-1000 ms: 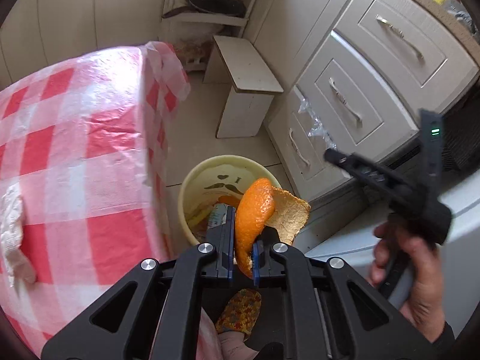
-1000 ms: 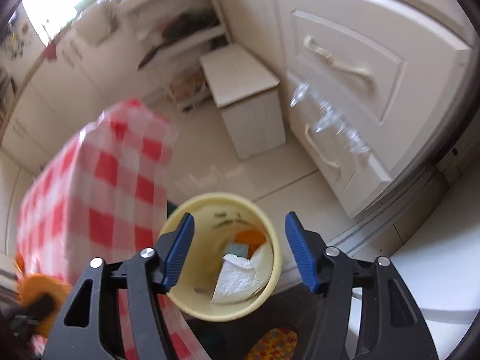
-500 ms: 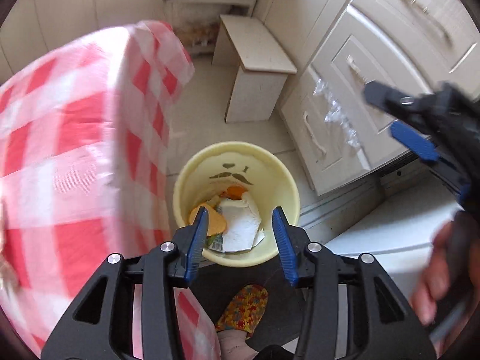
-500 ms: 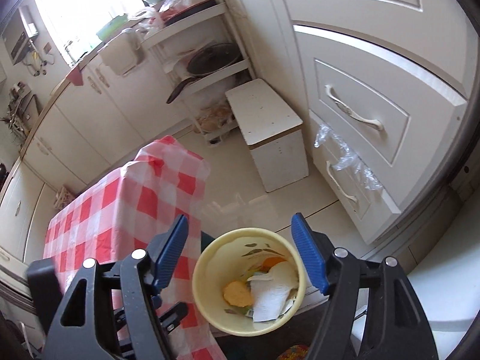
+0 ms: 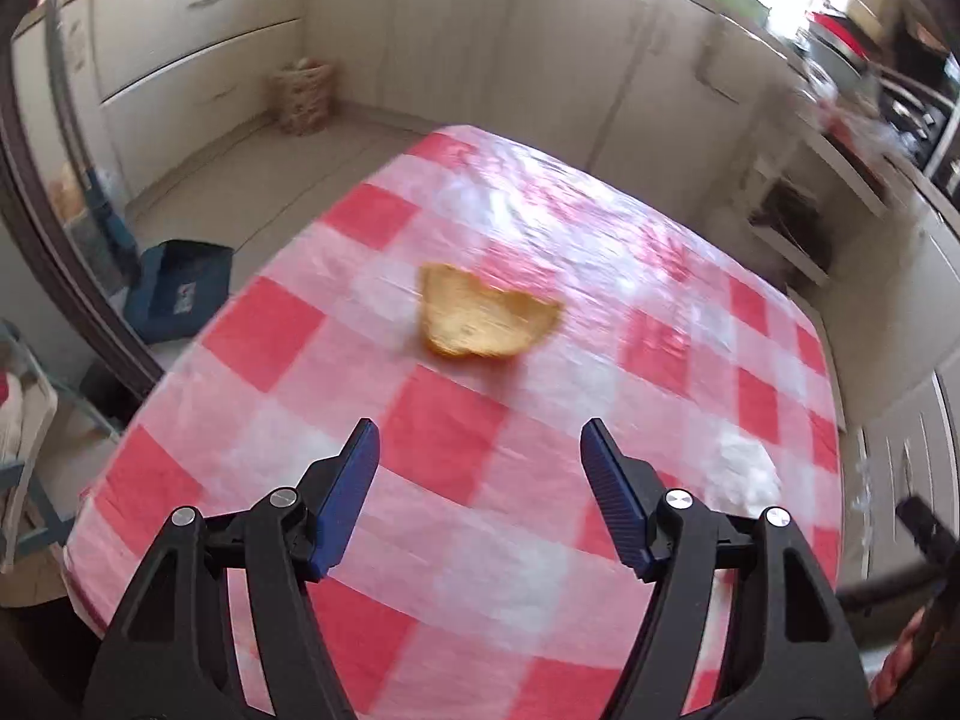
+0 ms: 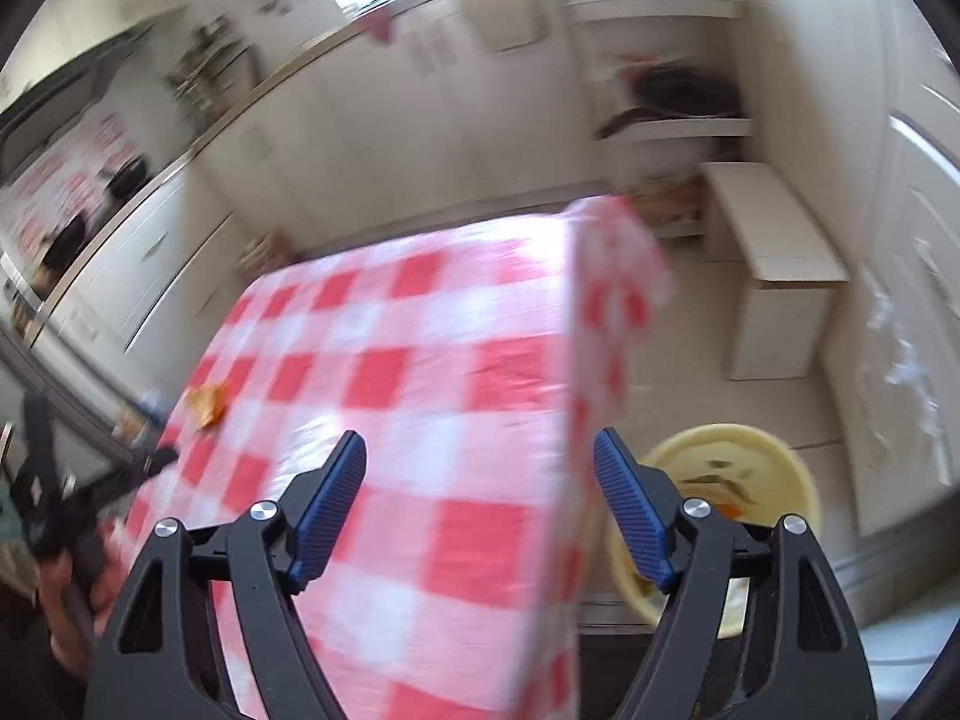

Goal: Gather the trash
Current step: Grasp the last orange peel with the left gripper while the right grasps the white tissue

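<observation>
My left gripper (image 5: 480, 456), jaws wide and empty, hovers over the checked tablecloth (image 5: 600, 420) with an orange peel (image 5: 486, 318) straight ahead, long axis crosswise. My right gripper (image 6: 480, 468), also wide, hangs farther off, nearer the yellow bin (image 6: 774, 450).

Checked table (image 5: 420, 438) bears orange peel (image 5: 486, 315), perhaps crumpled tissue (image 5: 744, 471).

Orange peel (image 5: 486, 315) on the checked tablecloth (image 5: 300, 372): edges smeared by motion blur; white crumpled scrap (image 5: 744, 471) near the right fingertip too blurred to identify. Yellow bin (image 6: 729, 468): partly hidden behind the right gripper (image 6: 480, 504) and the table edge, contents largely unreadable; countertop items at upper left blurred beyond naming. Left gripper (image 6: 72, 492): seen cut off at the frame edge.
</observation>
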`<act>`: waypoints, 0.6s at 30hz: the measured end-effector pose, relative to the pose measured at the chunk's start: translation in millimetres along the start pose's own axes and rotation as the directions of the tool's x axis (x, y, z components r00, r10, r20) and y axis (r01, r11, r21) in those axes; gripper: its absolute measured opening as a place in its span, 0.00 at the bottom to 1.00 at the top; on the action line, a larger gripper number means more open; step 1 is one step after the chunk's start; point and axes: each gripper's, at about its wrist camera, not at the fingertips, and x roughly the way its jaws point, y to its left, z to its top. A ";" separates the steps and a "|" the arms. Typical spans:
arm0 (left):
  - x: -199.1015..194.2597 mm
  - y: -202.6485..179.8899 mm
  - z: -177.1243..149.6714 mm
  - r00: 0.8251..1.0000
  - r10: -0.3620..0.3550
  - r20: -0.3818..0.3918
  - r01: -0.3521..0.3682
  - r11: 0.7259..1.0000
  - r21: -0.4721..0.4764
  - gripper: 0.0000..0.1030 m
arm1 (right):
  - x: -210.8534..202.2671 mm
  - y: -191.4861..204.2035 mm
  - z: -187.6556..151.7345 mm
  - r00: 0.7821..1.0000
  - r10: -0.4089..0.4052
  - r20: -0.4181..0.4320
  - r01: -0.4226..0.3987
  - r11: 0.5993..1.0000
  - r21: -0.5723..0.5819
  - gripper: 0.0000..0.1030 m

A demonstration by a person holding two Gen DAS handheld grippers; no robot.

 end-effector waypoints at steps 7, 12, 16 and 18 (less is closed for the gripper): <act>53.6 8.9 31.5 0.999 0.039 -0.025 -0.038 0.998 0.057 0.64 | 59.6 71.6 -9.6 0.994 -0.004 -0.106 -0.012 0.989 -0.147 0.73; 76.8 5.8 48.4 0.999 0.040 -0.028 -0.038 0.997 0.070 0.60 | 88.4 97.6 -10.9 0.990 -0.031 -0.135 0.002 0.979 -0.206 0.73; 88.4 5.8 56.8 0.999 0.011 -0.051 -0.008 0.998 0.060 0.21 | 101.9 105.8 -9.1 0.987 -0.027 -0.161 -0.011 0.973 -0.230 0.73; 88.4 6.0 58.1 0.997 -0.026 -0.067 0.030 0.998 0.055 0.10 | 109.8 112.5 -9.6 0.984 -0.036 -0.177 -0.009 0.970 -0.245 0.72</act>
